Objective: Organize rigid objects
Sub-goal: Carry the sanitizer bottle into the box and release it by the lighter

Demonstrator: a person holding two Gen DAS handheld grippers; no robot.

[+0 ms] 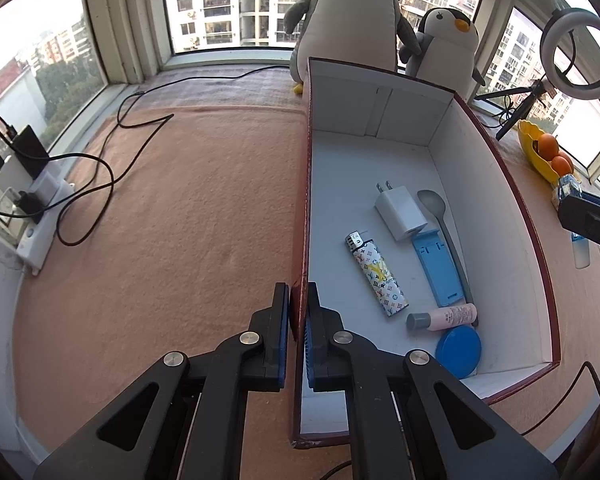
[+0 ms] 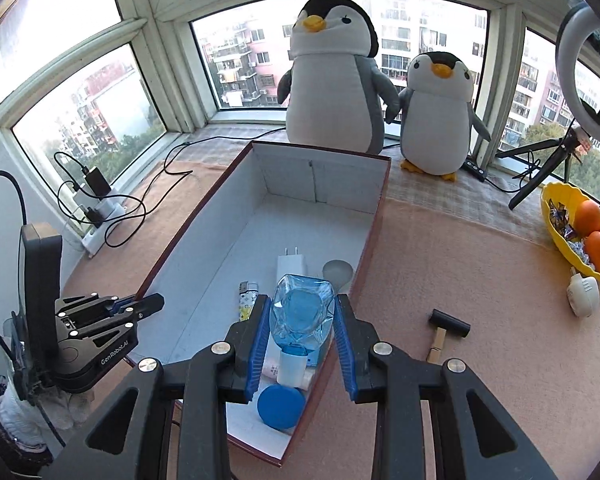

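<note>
R gripper is clamped on a clear blue bottle, neck toward the cam, held at frame centre over the near end of the box in the R wrist view. L gripper is pinched tight on the box's left wall, bottom centre of the L wrist view; judged to be steadying it for the drop.

Already inside, lower right of the L view:
- patterned lighter
- white charger
- grey spoon
- blue phone stand
- small pink bottle
- blue round lid, nearest corner

All lie in the near half; far half of the box floor is bare.

Left to do, judging by the R view: blue bottle not yet let go. On the peach cloth right of the box, mid-right of frame, a small black-headed mallet and a white round gadget near the yellow fruit bowl lie outside. Whether the gadget counts as task stuff I can't tell.

So approx. most items are in, one mid-transfer, maybe one or two to go.
</note>
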